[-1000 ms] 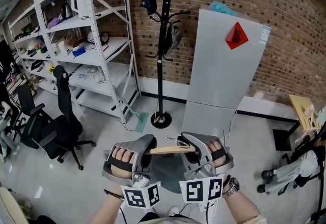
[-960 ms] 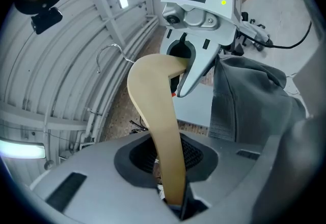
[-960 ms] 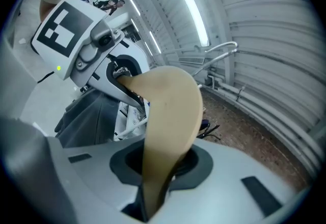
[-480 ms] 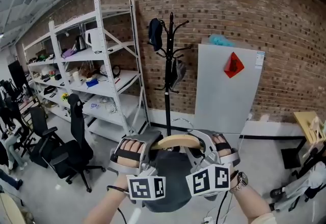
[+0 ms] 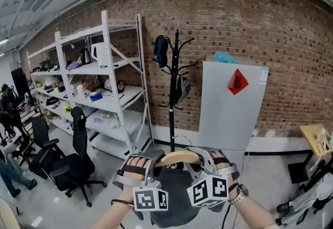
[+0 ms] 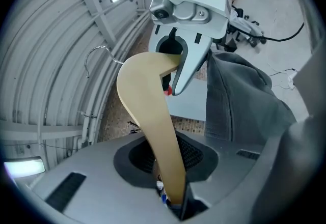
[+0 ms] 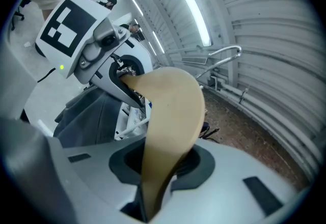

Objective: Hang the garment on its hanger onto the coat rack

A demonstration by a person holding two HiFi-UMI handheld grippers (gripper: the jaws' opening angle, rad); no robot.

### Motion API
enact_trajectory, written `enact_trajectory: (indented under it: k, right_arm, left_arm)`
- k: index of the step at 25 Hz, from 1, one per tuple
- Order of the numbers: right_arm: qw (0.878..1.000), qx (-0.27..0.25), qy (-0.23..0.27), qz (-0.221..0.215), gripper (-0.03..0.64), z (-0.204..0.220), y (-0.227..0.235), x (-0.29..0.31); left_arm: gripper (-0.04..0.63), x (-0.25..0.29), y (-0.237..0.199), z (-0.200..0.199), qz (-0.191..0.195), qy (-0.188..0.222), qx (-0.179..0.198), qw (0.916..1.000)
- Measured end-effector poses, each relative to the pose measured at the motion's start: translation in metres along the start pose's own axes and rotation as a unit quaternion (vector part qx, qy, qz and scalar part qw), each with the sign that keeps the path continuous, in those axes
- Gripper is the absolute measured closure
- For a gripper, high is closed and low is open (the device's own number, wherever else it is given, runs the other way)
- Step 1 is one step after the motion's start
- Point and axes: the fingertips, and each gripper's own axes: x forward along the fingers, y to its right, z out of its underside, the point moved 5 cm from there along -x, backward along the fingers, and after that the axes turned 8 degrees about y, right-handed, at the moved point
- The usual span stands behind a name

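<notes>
Item: wooden hanger (image 5: 179,158) with grey garment (image 5: 174,199); held low and centre in the head view, in front of the person, well apart from the coat rack (image 5: 172,92).

Orientation: long axis runs side to side, roughly level, one end in each gripper; arch bowed upward; wire hook (image 5: 180,139) rises from the middle. Which way the hook's open side faces is hard to tell from the head view. The garment hangs below the bar, between and under the two marker cubes.

Left gripper (image 5: 154,161): jaws clamped on the hanger's left end; in the left gripper view the wood (image 6: 147,116) runs straight out of the jaws (image 6: 174,200), hook (image 6: 99,57) to its left, grey cloth (image 6: 239,101) to its right.

Right gripper (image 5: 200,159): jaws have just eased a little wider, with the hanger's right end between them and the pads pressed on it; in the right gripper view the wood (image 7: 170,111) rises from the jaws (image 7: 150,202), hook (image 7: 224,55) beyond.

Coat rack: black, upright, round foot on the floor, standing before the brick wall (image 5: 270,30), between white shelving (image 5: 112,66) and a white cabinet (image 5: 231,103); dark items already hang on its prongs.

Also present: black office chair (image 5: 73,160) at left.
</notes>
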Motion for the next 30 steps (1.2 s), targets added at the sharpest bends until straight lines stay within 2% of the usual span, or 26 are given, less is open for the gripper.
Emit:
enact_trajectory:
  k: [10, 16, 22, 30]
  right_arm:
    - [1.000, 0.005, -0.018, -0.004, 0.538, 0.007, -0.010, 0.038]
    - [0.999, 0.012, -0.036, -0.003, 0.538, 0.010, -0.018, 0.087]
    - [0.998, 0.018, -0.051, 0.012, 0.538, 0.008, -0.027, 0.128]
    - [0.998, 0.032, -0.060, 0.011, 0.538, 0.019, -0.027, 0.164]
  left_arm:
    - [0.528, 0.026, 0.009, 0.039, 0.016, 0.020, -0.019, 0.9995]
    - [0.529, 0.047, 0.011, 0.084, 0.028, 0.029, -0.029, 0.9988]
    - [0.529, 0.064, 0.008, 0.125, 0.021, 0.048, -0.029, 0.9982]
    - [0.529, 0.087, 0.007, 0.153, 0.028, 0.049, -0.042, 0.9975]
